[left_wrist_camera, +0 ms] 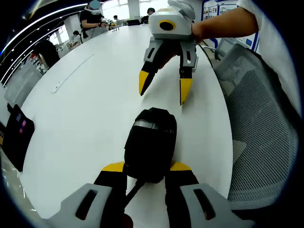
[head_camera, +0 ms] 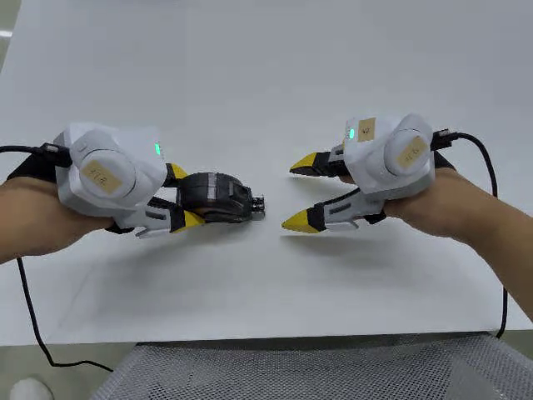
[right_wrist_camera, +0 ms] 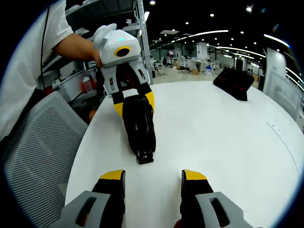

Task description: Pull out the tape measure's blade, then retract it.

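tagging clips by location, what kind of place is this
Probably an open-plan lab or workshop hall: a big white table, rows of ceiling lights over more desks beyond it, a metal rack, and other people at the table's far end.

One tape measure (head_camera: pixel 218 197), two tongs (left tongs (head_camera: pixel 187 197), right tongs (head_camera: pixel 289 197)), one table (head_camera: pixel 250 83), one chair (head_camera: pixel 333 375).

bare table (head_camera: pixel 275 83) between right claw (head_camera: pixel 288 198) and tape measure (head_camera: pixel 218 197), apparently passable
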Demonstrator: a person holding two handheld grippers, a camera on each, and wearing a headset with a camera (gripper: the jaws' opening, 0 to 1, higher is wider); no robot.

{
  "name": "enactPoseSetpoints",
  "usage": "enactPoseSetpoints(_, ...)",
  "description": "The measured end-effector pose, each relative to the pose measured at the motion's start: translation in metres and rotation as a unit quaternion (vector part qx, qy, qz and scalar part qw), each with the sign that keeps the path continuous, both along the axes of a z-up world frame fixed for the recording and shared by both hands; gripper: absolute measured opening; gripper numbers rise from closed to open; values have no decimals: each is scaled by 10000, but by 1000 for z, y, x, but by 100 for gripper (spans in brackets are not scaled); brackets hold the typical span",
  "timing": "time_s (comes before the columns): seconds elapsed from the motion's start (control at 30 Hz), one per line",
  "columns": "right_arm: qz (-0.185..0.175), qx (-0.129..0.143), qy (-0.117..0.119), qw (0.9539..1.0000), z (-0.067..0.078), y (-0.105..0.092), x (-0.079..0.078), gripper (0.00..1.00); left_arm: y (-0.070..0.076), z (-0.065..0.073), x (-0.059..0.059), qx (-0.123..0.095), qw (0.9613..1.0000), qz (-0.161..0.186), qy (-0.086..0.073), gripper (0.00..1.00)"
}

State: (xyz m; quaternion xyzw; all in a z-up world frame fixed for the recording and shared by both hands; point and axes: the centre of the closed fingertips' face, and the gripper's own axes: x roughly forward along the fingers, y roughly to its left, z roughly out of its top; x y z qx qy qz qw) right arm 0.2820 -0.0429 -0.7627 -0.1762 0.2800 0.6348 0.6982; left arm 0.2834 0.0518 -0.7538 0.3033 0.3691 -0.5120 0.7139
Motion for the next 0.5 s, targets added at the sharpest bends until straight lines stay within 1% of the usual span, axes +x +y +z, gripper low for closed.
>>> enactPoseSetpoints(0.23, 113, 27, -38, 9999, -3, 11, -1, 34, 1, 0, 0, -10, 10000, 14, 11, 25)
enactPoseSetpoints(0.4, 144, 81, -32, 9999, -5, 18, -1, 32, 2, 0, 0, -21, 10000, 8, 9, 25)
enactPoseSetpoints(0.5, 207, 89, -35, 9997, -7, 22, -4, 29, 2, 0, 0, -21, 10000, 8, 10, 25)
